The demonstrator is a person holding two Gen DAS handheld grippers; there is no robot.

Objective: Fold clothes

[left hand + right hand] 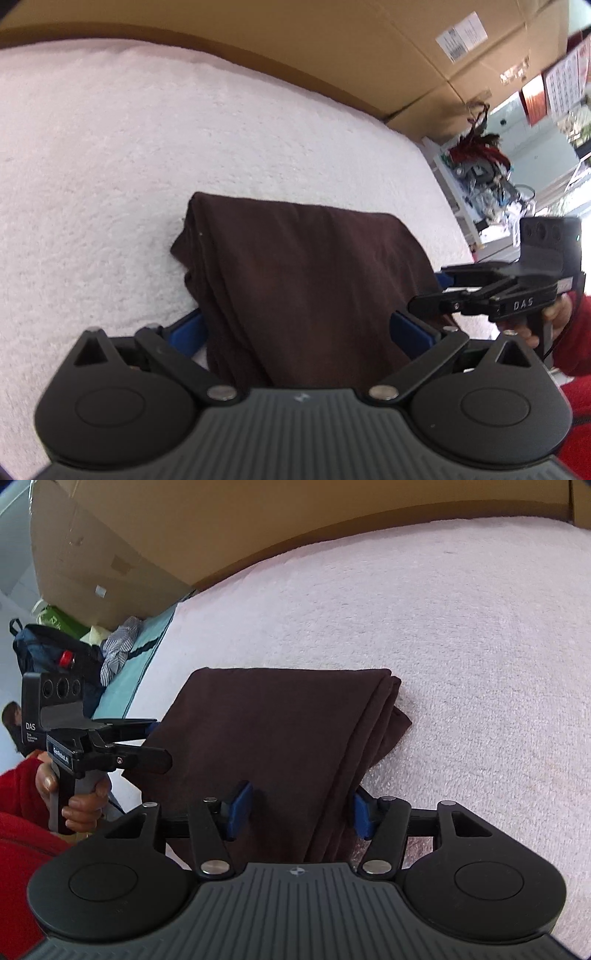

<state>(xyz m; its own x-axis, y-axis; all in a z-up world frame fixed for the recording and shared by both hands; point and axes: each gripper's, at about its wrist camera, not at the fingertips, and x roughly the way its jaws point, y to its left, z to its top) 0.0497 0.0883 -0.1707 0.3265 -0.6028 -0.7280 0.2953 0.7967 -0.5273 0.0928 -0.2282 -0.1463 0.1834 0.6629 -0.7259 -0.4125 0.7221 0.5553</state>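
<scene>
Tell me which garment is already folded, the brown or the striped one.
The brown garment, lying in flat layers on the pale towel; the striped garment sits crumpled beside the cardboard box.

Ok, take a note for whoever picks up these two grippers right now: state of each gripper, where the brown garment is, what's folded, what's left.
Left gripper: jaws open, straddling the near edge of the brown garment; pads not pressing.
Right gripper: jaws open, also over the near edge, layered fold edge between the pads, no grip.
Garment: folded into a compact multi-layer rectangle, lying flat on the white towel, cardboard boxes behind.
Done: the folds appear complete.
Left: probably just pull both grippers away, or take one more fold if a smaller bundle is wanted.
</scene>
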